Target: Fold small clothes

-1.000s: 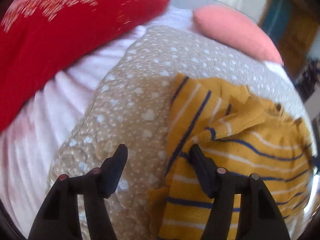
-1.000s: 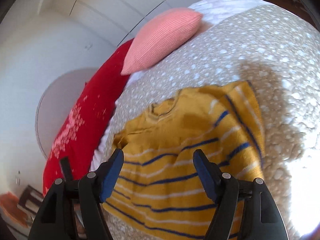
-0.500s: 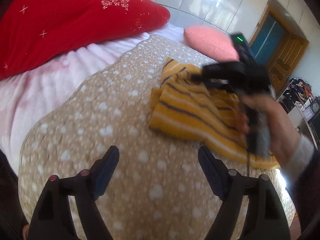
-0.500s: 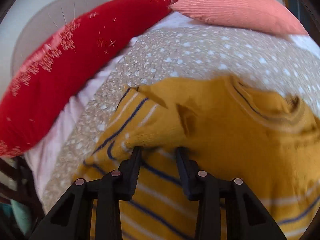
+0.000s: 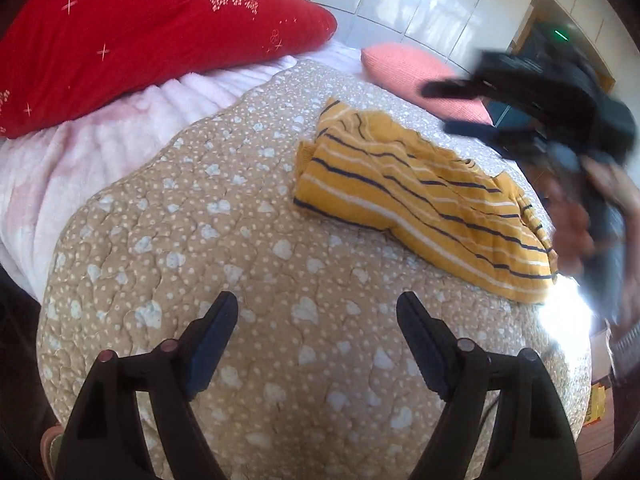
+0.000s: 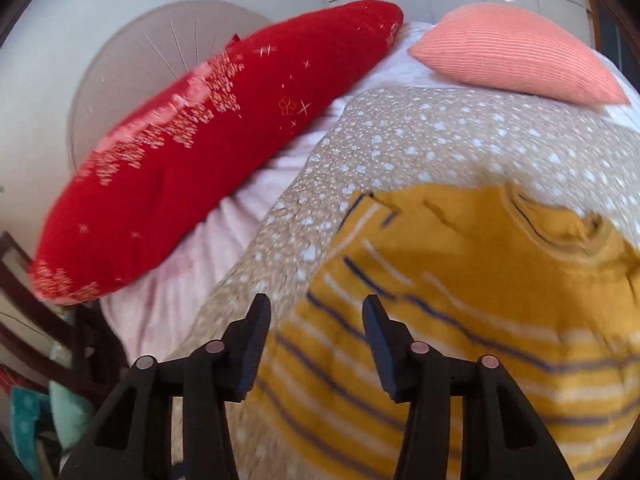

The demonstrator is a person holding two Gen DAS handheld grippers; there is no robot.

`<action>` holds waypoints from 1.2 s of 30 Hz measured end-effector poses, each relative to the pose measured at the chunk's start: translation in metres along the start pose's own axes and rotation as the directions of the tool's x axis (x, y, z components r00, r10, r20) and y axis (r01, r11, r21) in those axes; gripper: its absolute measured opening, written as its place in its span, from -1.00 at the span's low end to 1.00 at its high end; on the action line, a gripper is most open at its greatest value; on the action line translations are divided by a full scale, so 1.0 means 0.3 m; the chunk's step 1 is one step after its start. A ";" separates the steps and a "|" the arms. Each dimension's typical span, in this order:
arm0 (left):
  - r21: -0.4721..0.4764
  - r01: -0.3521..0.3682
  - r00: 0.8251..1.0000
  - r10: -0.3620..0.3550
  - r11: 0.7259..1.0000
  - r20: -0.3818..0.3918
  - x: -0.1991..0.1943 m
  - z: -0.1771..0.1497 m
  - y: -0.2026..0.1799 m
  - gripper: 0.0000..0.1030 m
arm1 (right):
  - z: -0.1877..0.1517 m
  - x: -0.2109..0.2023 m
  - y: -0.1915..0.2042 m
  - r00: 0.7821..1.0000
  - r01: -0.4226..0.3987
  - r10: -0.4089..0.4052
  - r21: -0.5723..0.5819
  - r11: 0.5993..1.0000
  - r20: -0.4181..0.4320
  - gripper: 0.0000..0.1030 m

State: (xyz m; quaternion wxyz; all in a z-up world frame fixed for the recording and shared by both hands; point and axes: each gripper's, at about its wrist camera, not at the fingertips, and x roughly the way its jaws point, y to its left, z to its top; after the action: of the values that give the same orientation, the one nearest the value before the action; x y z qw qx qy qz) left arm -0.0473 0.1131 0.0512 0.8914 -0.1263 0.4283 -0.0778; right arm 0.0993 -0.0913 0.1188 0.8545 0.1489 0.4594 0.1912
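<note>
Hovering with jaws apart and empty, the left gripper [image 5: 316,312] hung back over bare quilt [image 5: 224,240], while the right gripper [image 6: 316,312], likewise released, poised above the sweater [image 5: 420,200] lying toward the quilt's right edge, seemingly for the next fold.

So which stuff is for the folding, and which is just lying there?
For the job:
yellow striped sweater
left gripper, open
right gripper, open

Just there:
red pillow
pink pillow
spotted quilt
pink blanket
</note>
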 end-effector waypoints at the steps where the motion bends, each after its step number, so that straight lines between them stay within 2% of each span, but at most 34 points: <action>1: 0.006 0.000 1.000 0.000 1.000 0.005 -0.016 -0.004 -0.013 0.57 | -0.027 -0.051 -0.017 1.000 0.005 -0.005 0.004 1.000 0.016 0.15; 4: 0.026 -0.015 1.000 0.015 1.000 0.019 -0.049 -0.012 -0.049 0.57 | -0.144 -0.245 -0.130 0.996 0.047 -0.050 0.042 0.998 0.071 0.29; 9: 0.106 -0.067 0.997 0.062 0.992 0.051 -0.093 -0.032 -0.161 0.57 | -0.379 -0.536 -0.373 0.979 0.124 -0.153 0.201 0.972 0.135 0.34; 12: 0.201 -0.119 0.990 0.101 0.972 0.096 -0.119 -0.053 -0.265 0.57 | -0.535 -0.661 -0.502 0.970 0.111 -0.174 0.324 0.940 0.173 0.34; 16: 0.288 -0.152 0.983 0.115 0.945 0.140 -0.134 -0.071 -0.366 0.70 | -0.688 -0.762 -0.572 0.952 0.144 -0.232 0.376 0.915 0.201 0.42; 22: 0.348 -0.140 0.987 0.101 0.927 0.126 -0.123 -0.094 -0.449 0.70 | -0.790 -0.784 -0.588 0.944 0.160 -0.255 0.384 0.909 0.211 0.46; 26: 0.361 -0.154 0.986 0.118 0.920 0.121 -0.109 -0.105 -0.458 0.70 | -0.781 -0.741 -0.547 0.949 0.161 -0.238 0.335 0.928 0.204 0.49; 36: 0.318 -0.155 0.987 0.135 0.936 0.085 -0.072 -0.091 -0.372 0.71 | -0.730 -0.609 -0.470 0.966 0.147 -0.199 0.289 0.946 0.162 0.52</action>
State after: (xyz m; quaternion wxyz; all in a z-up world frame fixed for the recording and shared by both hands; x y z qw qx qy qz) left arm -0.0854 0.0075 0.0834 0.9161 0.0510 0.3902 -0.0771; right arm -0.1506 -0.2833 0.0744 0.8789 0.2423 0.4095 0.0347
